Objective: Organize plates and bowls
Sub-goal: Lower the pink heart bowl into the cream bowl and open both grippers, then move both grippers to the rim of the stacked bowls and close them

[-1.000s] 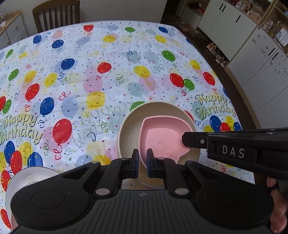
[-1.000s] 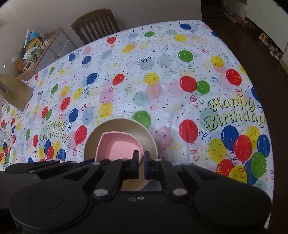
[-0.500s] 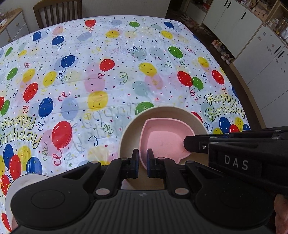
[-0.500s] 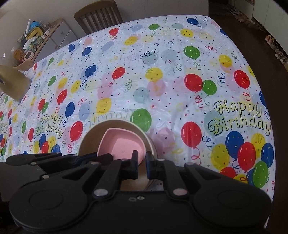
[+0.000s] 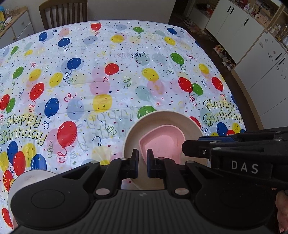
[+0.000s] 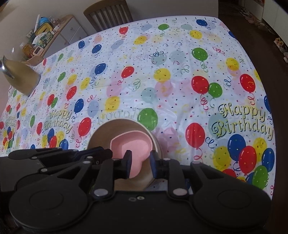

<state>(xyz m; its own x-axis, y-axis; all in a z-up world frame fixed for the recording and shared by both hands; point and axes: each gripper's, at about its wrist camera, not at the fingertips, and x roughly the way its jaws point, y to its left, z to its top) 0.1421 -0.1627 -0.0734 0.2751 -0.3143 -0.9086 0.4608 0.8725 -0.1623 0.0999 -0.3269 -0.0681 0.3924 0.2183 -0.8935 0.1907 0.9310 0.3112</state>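
Observation:
A pink heart-shaped bowl (image 5: 162, 142) sits inside a round beige bowl (image 5: 144, 126) on the balloon tablecloth. My left gripper (image 5: 142, 161) is shut on the near rims of the two bowls. In the right wrist view my right gripper (image 6: 139, 166) is open, its fingers either side of the pink bowl's (image 6: 131, 147) pointed handle, above the beige bowl (image 6: 100, 136). The right gripper also shows in the left wrist view (image 5: 190, 149), at the bowls' right side.
A white plate (image 5: 27, 181) lies at the near left of the table. A wooden chair (image 5: 63, 12) stands at the far edge. White cabinets (image 5: 261, 45) line the right. A sideboard with clutter (image 6: 43, 37) is at the far left.
My right gripper has opened, its fingers now apart around the pink bowl's handle. Both views have pulled back a little from the bowls. The left gripper stays shut.

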